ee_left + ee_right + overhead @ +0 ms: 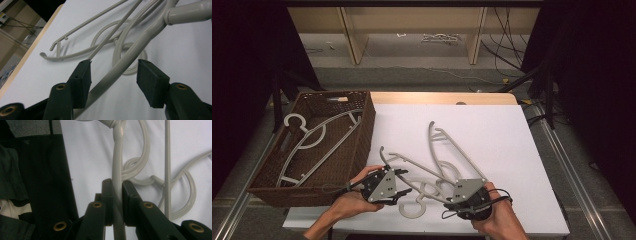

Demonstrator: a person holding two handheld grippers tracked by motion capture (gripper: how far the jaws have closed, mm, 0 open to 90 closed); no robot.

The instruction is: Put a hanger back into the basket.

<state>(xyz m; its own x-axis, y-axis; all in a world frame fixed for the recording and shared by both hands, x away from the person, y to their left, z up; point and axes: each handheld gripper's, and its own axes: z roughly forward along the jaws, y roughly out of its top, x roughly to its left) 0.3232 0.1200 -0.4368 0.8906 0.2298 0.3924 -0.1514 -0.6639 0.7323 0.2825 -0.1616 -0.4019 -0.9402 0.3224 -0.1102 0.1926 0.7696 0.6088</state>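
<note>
Two grey plastic hangers lie crossed on the white table top (492,130). One hanger (409,165) has its hook near the front edge; the other hanger (452,145) reaches toward the middle. My left gripper (401,184) is at the front beside the basket. In the left gripper view its jaws (113,67) stand apart around a thick hanger arm (130,60); the arm lies against one pad, and the other pad is clear of it. My right gripper (451,199) is shut on a hanger rod (117,167), which is pinched between its pads (117,183).
A brown wicker basket (364,135) sits at the table's left and holds a third grey hanger (312,140). The table's front edge runs just under both hands. Wooden shelf legs and loose cables are on the floor beyond the table.
</note>
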